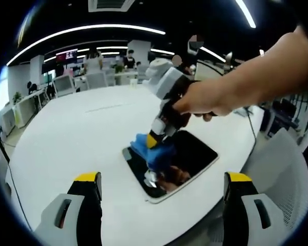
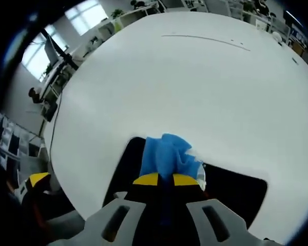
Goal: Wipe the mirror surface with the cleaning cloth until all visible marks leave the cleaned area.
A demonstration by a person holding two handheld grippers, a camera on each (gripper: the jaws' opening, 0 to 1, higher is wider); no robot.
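White laminate table (image 1: 82,133), large, round-edged, taking up most of both views; office desks and chairs sitting well behind it.

Mirror (image 1: 192,154): dark rectangular glass w/ pale frame, lying flat near the table's near edge, reflecting the ceiling and part of the tool.

R gripper (image 1: 155,139): a hand (image 1: 205,98) is gripping it and angling it down onto the mirror's far-left portion. Jaws are pinching tight on the cleaning cloth (image 2: 167,156).

Cleaning cloth: blue, bunched, pressing against the glass by the mirror's corner.

L gripper (image 1: 161,192): hanging above the table just short of the mirror, jaws spread wide, carrying nothing.

Step, as judged: wiping is underway, approx. mid-task; marks are too small to confirm. Next move is calling for strokes across the uncovered dark area, keeping pressure even and the mirror from sliding.
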